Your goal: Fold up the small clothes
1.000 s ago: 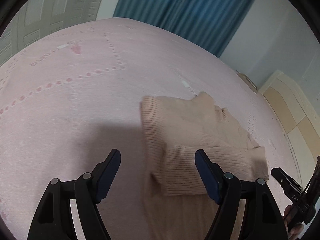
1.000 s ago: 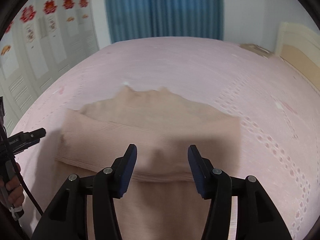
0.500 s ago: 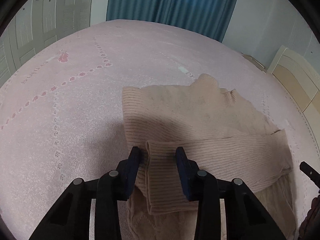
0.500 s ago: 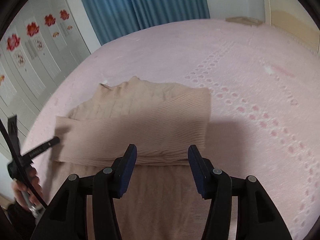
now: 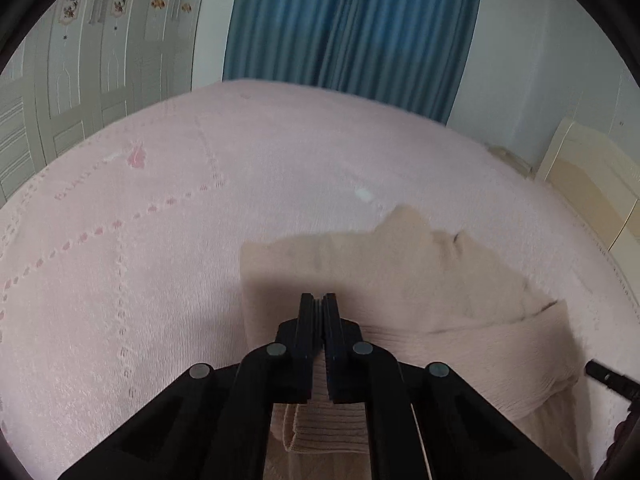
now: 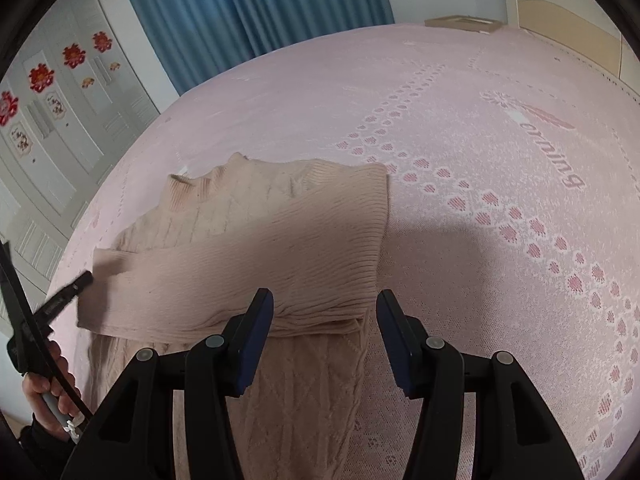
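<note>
Closed since a second ago: left gripper point(image 5: 319, 300), its jaws having just been closing from a wide spread around the sleeve edge to pressed together on a fold of the beige ribbed knit sweater point(image 5: 420, 300); knit shows between and below the pads at 6 o'clock in the left wrist view.

Item: sweater point(image 6: 256, 248), lying on the pink patterned bedspread point(image 6: 480, 160), one ribbed sleeve folded across the body, collar toward 11 o'clock in the right wrist view, cable-knit body running down to 6 o'clock.

Item: right gripper point(image 6: 325, 308), jaws spread about halfway, hovering over the sleeve's lower edge (nothing pinched between the pads).

Item: person's hand point(image 6: 48, 392) at 8 o'clock in the right wrist view, gripping the left gripper's handle.

Surroundings: blue curtain point(image 5: 352, 28) at 12 o'clock; white wardrobe doors with red flower stickers point(image 6: 52, 92) at 10 o'clock. Containers: none seen.
</note>
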The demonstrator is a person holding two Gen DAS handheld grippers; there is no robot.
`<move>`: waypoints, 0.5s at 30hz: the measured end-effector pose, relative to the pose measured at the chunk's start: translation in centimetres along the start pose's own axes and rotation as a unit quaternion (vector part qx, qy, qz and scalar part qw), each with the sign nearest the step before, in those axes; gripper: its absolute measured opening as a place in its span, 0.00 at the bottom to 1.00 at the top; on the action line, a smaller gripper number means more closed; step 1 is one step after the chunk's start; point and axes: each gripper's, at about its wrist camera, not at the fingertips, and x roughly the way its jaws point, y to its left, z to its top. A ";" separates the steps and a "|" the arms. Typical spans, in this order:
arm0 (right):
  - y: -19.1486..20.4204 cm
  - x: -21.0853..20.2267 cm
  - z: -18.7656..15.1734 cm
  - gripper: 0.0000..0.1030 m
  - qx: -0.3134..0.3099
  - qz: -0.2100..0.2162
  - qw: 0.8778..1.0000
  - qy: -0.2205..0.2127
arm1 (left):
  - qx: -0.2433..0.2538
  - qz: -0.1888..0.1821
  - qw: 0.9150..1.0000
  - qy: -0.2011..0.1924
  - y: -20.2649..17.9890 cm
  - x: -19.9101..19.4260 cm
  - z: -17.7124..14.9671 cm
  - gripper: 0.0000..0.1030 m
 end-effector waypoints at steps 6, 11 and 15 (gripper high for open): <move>0.4 0.8 0.2 0.51 -0.014 -0.001 1.000 0.008 | 0.004 -0.007 1.000 -0.023 -1.5 -0.6 1.7 0.05; 0.0 1.3 0.2 0.51 -0.009 0.003 1.000 0.009 | -0.007 -0.008 0.999 -0.031 -2.2 -0.1 4.0 0.05; -0.2 2.3 0.3 0.51 0.000 -0.012 1.000 0.020 | 0.003 0.030 1.000 0.004 -1.2 1.7 2.0 0.05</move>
